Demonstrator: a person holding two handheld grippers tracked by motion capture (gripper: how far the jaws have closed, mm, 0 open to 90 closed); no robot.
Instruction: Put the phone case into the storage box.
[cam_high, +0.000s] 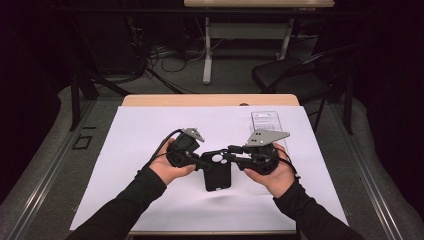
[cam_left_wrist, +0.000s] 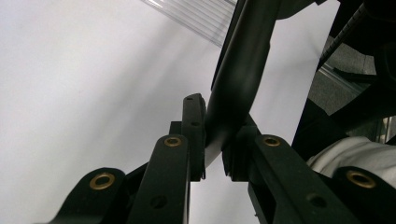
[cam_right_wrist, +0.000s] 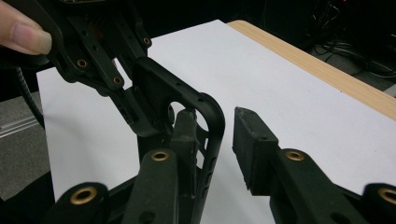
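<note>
The left gripper (cam_high: 204, 161) is clamped on one edge of the black phone case (cam_high: 218, 172), held up off the table, while the right gripper (cam_right_wrist: 219, 140) straddles the opposite edge, one pad still clear, so the step looks like taking a second grip, which calls for pinching fully.

Both forearms came in from the near edge of the table (cam_high: 150, 100), sleeves dark, hands meeting over its middle. The left gripper (cam_high: 200, 161) pointed toward the right one, its jaws clamped on the edge of the phone case (cam_high: 217, 172). The right gripper (cam_high: 231, 152) faced it; one jaw touched the case's rim, the other seemingly stood just clear.
</note>
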